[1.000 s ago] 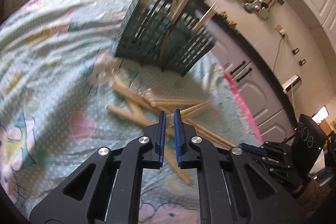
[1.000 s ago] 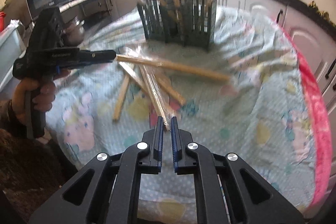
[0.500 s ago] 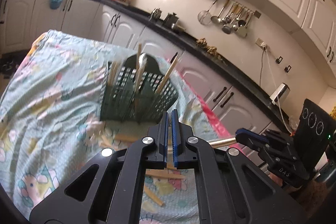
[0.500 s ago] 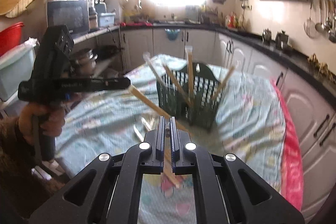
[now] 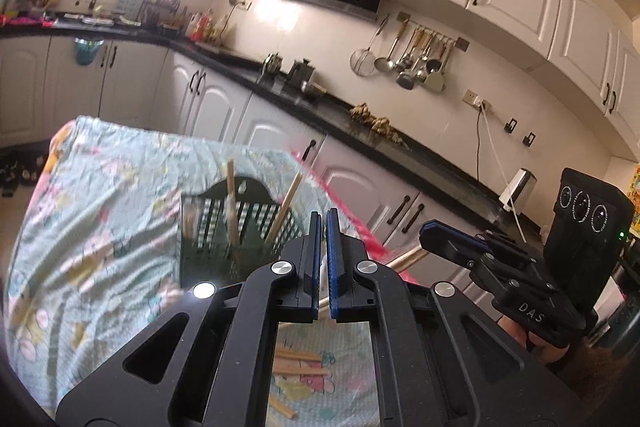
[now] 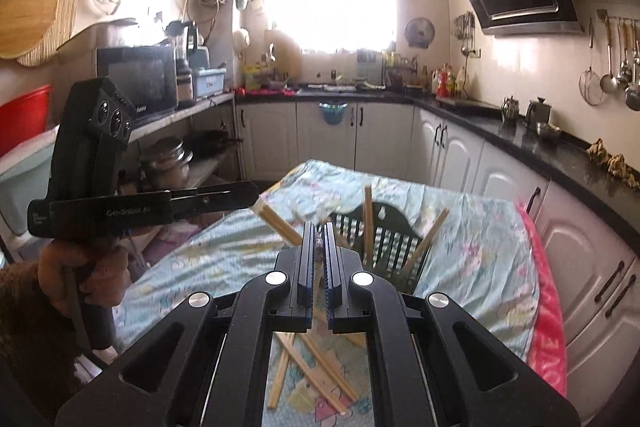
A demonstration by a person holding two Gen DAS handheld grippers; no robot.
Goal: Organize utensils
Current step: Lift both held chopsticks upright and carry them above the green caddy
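In the left wrist view, the left gripper (image 5: 323, 259) is clamping its blue-padded jaws on a wrapped pair of chopsticks (image 5: 404, 258), whose far end is sticking out to the right beside the tip of the right gripper (image 5: 430, 229). Behind it, the dark green slotted basket (image 5: 204, 227) is sitting on the floral tablecloth (image 5: 100, 227), with several chopsticks standing upright in it. Loose chopsticks (image 5: 298, 363) are lying on the cloth below. In the right wrist view, the right gripper (image 6: 317, 267) is pinching the same bundle, which is slanting up to the left gripper's tip (image 6: 256, 193). The basket (image 6: 390, 235) is standing just beyond, and more loose chopsticks (image 6: 316, 375) are lying crossed on the cloth.
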